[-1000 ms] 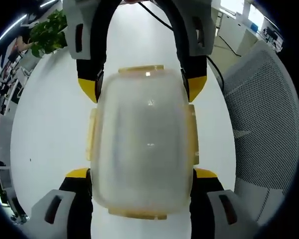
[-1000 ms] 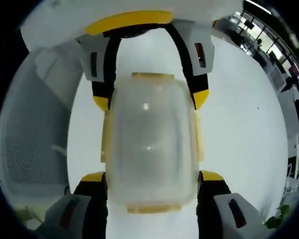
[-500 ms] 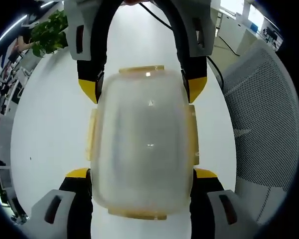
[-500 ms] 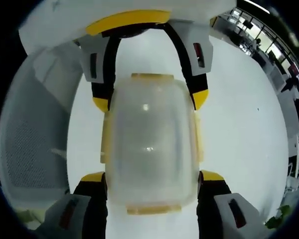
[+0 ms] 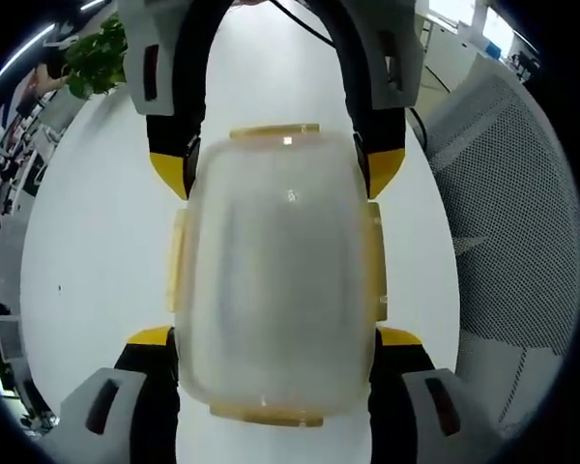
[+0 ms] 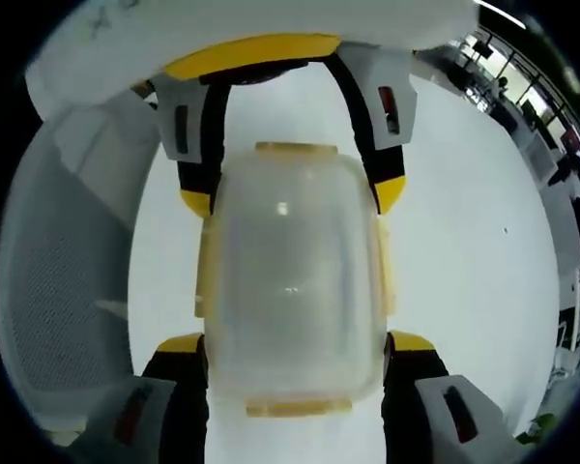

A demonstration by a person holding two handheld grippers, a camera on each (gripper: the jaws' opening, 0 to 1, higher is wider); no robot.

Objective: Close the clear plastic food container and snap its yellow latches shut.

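Two grippers hold one clear plastic food container between them, each clamped on an opposite end of it. In the left gripper view, the left gripper rises at the near edge, its yellow-tipped jaws pressed against the container's two long sides. The lid sits on top of the box, frosted and pale. Yellow latches lie flat along the sides and ends (all look folded down against the body). At the far end the right gripper comes in, jaws likewise closed on the container. Beyond lies a white table, with a grey mesh chair to the right and a green potted plant far left.

In the right gripper view, the right gripper grips the container near the camera, and the left gripper holds its far end. A mesh chair stands left, the table right.
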